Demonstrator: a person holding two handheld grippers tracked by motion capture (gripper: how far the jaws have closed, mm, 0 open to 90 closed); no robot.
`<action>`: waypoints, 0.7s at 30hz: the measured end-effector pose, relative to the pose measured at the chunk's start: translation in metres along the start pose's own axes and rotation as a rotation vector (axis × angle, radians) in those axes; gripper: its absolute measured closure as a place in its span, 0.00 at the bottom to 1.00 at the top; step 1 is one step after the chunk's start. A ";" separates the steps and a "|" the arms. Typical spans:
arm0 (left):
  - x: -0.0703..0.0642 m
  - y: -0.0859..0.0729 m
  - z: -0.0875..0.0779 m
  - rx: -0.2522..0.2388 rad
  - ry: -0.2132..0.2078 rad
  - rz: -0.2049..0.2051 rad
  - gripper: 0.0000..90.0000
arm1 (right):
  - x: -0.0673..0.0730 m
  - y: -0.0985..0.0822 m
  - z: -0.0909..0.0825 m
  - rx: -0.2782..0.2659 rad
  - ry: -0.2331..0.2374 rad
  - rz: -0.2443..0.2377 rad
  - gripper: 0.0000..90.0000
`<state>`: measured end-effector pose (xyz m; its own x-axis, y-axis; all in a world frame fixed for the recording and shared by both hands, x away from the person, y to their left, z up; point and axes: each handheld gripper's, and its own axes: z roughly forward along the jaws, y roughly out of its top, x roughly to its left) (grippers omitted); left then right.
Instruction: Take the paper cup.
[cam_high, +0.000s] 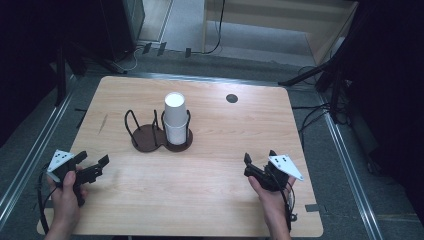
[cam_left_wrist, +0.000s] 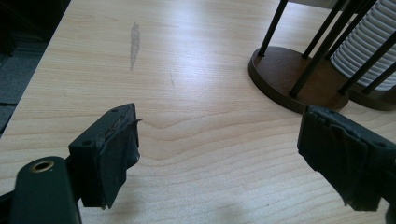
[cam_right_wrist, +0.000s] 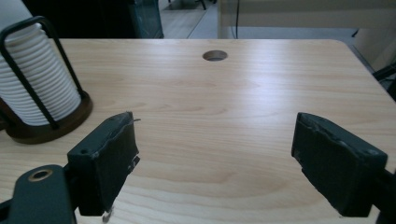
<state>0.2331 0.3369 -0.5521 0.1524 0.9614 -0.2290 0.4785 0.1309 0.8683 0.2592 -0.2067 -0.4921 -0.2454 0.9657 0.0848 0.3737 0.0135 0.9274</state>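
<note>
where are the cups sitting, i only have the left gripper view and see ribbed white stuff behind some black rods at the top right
Observer: The stack of white cups stands in the right ring of a two-ring wire holder near the table's middle; the left ring is empty.
Operator: where's my other gripper
Observer: The right gripper is near the table's front right, jaws open, nothing between them.
Operator: anything else on the table
Observer: A round hole in the tabletop, beyond the holder toward the far right.
</note>
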 end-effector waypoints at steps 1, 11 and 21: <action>0.000 0.000 0.000 0.000 -0.001 -0.001 0.15 | 0.006 0.002 0.004 -0.001 0.007 -0.007 0.16; 0.000 0.001 0.001 0.004 0.005 -0.001 0.15 | 0.040 0.022 0.033 0.002 0.048 -0.009 0.16; -0.001 0.001 0.001 0.004 0.008 0.001 0.15 | 0.068 0.044 0.047 -0.009 0.095 -0.033 0.16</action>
<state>0.2346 0.3362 -0.5520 0.1460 0.9635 -0.2245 0.4817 0.1289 0.8668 0.3013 -0.1278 -0.4626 -0.3416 0.9357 0.0879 0.3560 0.0423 0.9335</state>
